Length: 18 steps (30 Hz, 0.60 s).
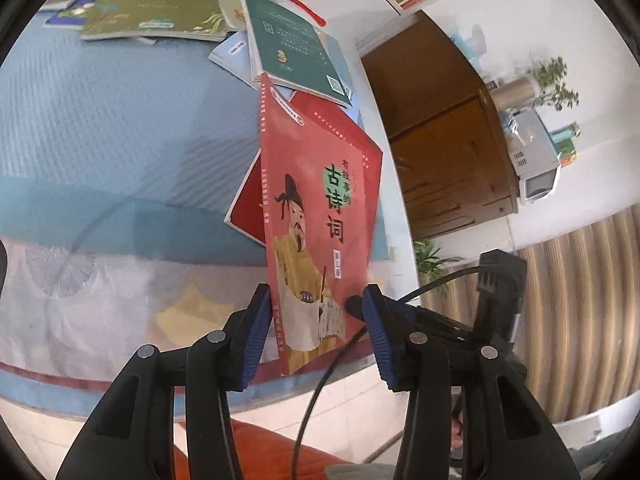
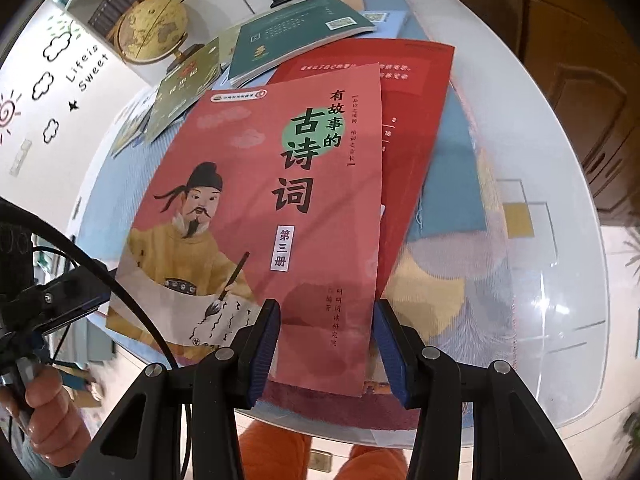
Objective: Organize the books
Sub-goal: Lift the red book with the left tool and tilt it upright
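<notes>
A salmon-red poetry book [image 1: 316, 208] with a robed scholar on its cover is tilted up off the table on its spine edge. My left gripper [image 1: 316, 332] is open, its blue pads on either side of the book's near corner, the left pad against the spine. My right gripper [image 2: 326, 348] is open around the same book's [image 2: 272, 216] lower edge, pads apart from it. A dark red book [image 2: 416, 120] lies beneath it. A dark green book [image 1: 292, 48] and an olive-green book [image 1: 156, 0] lie farther back.
The white table [image 2: 560, 280] has a blue mat [image 1: 100, 120] and a patterned cloth. A globe [image 2: 154, 32] and a bookshelf stand at the back. A wooden cabinet [image 1: 440, 132] is off the table's right edge. The left gripper's body and cable [image 2: 60, 292] show at the left.
</notes>
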{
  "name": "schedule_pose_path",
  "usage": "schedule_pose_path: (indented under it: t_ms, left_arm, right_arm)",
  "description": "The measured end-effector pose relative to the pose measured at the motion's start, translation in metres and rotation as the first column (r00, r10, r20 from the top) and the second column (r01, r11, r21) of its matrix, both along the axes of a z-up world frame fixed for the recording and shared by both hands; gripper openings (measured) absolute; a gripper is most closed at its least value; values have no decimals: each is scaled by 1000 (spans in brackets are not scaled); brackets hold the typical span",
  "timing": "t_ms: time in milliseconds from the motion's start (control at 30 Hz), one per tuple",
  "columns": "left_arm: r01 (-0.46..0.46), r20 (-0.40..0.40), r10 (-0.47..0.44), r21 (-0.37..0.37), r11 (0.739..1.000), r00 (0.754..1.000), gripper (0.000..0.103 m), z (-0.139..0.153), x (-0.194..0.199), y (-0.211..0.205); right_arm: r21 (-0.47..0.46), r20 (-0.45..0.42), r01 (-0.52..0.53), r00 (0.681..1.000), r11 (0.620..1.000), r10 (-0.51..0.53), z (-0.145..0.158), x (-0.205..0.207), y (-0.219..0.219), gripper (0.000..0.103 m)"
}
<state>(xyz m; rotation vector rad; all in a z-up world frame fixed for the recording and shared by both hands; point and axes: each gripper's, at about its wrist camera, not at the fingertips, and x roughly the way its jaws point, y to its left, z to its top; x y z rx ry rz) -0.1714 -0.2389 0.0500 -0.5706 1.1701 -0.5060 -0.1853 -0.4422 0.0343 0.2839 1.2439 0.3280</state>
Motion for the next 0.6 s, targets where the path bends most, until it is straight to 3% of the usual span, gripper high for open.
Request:
schedule_pose_path:
  t_ms: [67, 100, 167, 300, 367, 467, 533, 600]
  left_arm:
    - [-1, -10, 1, 55, 999, 1000, 36, -7, 1, -1]
    - [8, -23, -6, 65, 998, 1000, 26, -11, 3, -2]
    - [15, -44, -11, 95, 995, 999, 16, -22, 7, -12]
    - [6, -47, -1, 103, 995, 999, 13, -22, 8, -17]
    - [6, -48, -3, 53, 999, 999, 12, -16, 10, -16]
    - [-13, -76, 2, -141, 990, 997, 12, -5, 17, -6]
    - [-22, -93, 1, -219, 976, 996, 12, 0, 19, -3]
    - [-30, -118, -3, -276, 961, 993, 12, -3, 23, -3]
  right_arm:
    - [3, -9, 6, 1000, 1000, -6, -3, 0, 0, 48]
    - [-2, -7, 5, 1000, 1000, -5, -2, -1, 1, 48]
    - [-20, -1, -5, 1000, 1000, 5, -2, -2, 4, 48]
    - [-2, -14, -2, 1000, 1000, 2, 0, -4, 1, 48]
    - [27, -20, 8, 1000, 1000, -7, 6, -5, -5, 48]
    - [98, -35, 27, 999, 995, -24, 17, -6, -19, 52]
    - [201, -49, 51, 998, 978, -42, 19, -5, -32, 64]
    - [309, -72, 84, 995, 947, -64, 16, -3, -43, 68]
